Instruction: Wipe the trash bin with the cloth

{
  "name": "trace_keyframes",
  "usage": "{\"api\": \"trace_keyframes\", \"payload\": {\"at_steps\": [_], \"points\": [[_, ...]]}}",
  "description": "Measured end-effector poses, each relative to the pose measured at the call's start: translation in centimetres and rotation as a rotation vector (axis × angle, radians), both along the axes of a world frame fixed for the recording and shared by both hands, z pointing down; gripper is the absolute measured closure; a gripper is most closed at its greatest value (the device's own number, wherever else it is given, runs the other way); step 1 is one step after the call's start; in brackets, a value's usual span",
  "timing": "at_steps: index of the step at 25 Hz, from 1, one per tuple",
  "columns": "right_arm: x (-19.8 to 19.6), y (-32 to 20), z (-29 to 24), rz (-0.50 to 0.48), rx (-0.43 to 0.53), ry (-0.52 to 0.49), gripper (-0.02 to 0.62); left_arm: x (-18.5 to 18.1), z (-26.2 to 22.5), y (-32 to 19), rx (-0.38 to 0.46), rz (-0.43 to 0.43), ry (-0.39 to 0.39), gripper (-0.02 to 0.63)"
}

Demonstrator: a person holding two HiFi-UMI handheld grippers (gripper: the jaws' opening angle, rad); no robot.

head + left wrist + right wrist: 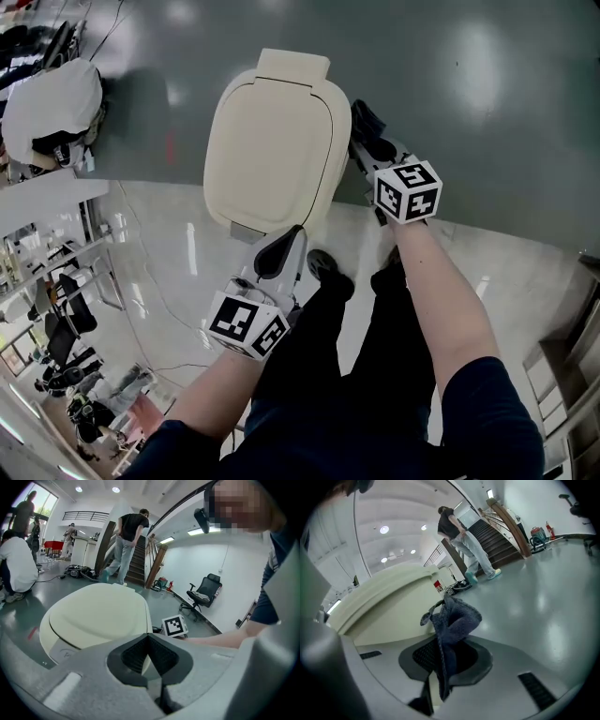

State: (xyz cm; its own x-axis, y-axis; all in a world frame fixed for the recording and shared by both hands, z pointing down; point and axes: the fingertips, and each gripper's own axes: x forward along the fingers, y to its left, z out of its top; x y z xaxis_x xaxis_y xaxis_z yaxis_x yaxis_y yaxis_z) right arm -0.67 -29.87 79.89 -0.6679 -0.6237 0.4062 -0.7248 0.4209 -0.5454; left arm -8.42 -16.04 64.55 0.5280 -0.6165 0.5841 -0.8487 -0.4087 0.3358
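No legible text or numbers

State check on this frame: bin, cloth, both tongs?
trash bin: upright, closed.
cloth: bunched, pinched in the right tongs, beside the bin's side; contact unclear.
left tongs: shut, empty, at the bin's near edge.
right tongs: shut on the cloth.
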Motion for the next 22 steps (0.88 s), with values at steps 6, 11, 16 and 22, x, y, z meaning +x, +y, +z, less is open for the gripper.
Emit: {"api": "trace_keyframes", "payload": {"at_steps": [6,11,16,22], "points": [[-0.1,-0.4,6.7,0.015,-0.089,0.030,0.534,0.1,-0.2,-0.1,0.006,0.005,0.006,0.603],[-0.6,0.3,12.9,0.015,-0.164,0.069,0.534,0.0,0.0,-0.2,0.018,0.004,0.006,0.603],[-0.7,1.8,17.0,0.009,-0.231,0.116,0.534,0.2,-0.3,-0.1,0.023,-0.013,0.018,0.603],[-1.8,4.2,15.8,-0.003,-0.279,0.092,0.534,-0.3,0.1,-0.1,0.011,-0.028,0.017,0.603]]}}
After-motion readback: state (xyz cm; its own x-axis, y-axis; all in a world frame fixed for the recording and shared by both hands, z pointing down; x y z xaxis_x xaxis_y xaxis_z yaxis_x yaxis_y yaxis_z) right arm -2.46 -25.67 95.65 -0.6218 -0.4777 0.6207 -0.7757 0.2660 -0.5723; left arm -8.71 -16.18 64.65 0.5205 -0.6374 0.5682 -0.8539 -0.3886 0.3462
